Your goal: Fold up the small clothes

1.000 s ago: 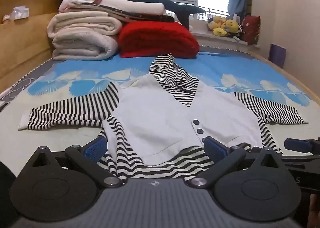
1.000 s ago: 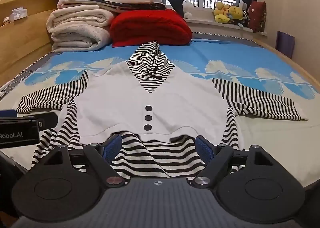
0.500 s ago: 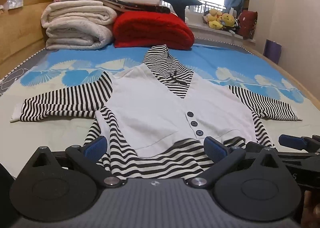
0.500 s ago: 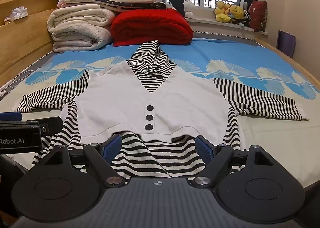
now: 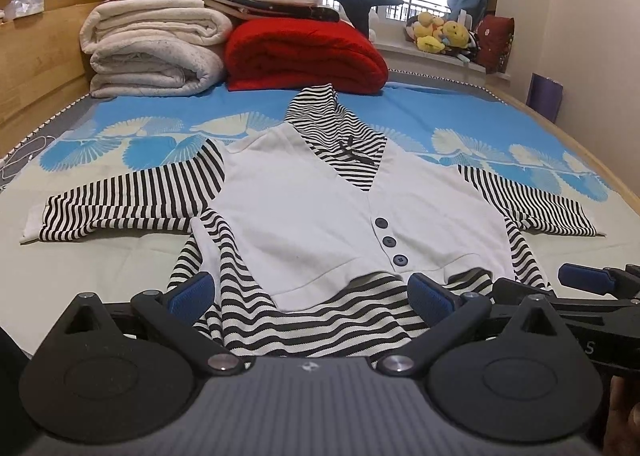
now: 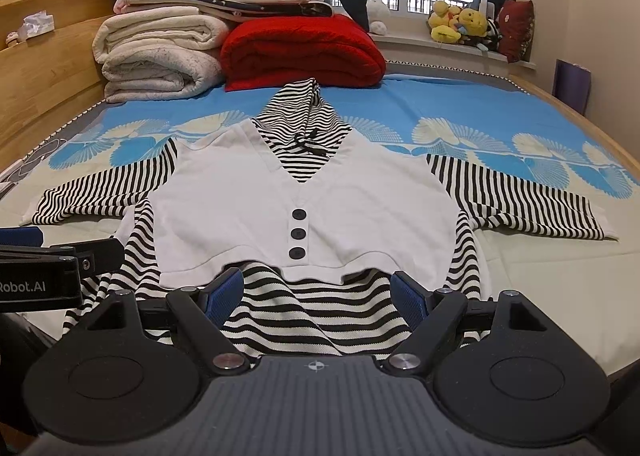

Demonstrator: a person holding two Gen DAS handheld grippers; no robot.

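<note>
A: Fig., left-wrist view. Where's the garment?
B: Small top (image 5: 316, 216), centre of frame, flat on the bed (image 5: 120, 268), front up, hood toward upper centre. White vest panel over striped body; both striped sleeves spread out to frame left and right. Laid open like this, prob. so each fold line can be reached.

A: Left claw (image 5: 310, 292)?
B: Lower centre, spread wide, nothing between the blue pads. Hovers just over the striped hem (image 5: 320, 320); contact w/ cloth can't be told. Pads straddle the hem's mid-part, so judged ready to pinch there.

A: Right-wrist view?
B: Right claw (image 6: 318, 290) also spread, empty, lower centre, over the same hem (image 6: 316, 316). Left claw's finger shows at frame left, beside the left sleeve (image 6: 100, 196). Both tools sit side by side at the near edge, likely for a paired grasp.

A: Stage?
B: Judged start: no fold made yet.

A: Edges, room?
B: Hem lies close to the bed's near edge, so little margin below. Bare sheet left and right of the sleeve (image 6: 520, 208) ends, ample for folding inward. Upper frame: red blanket (image 6: 300, 52) and a stack of pale bedding (image 6: 160, 52), just beyond the hood tip; a hem-to-hood fold fits short of them. Wooden bed frame along frame left, well apart.
</note>
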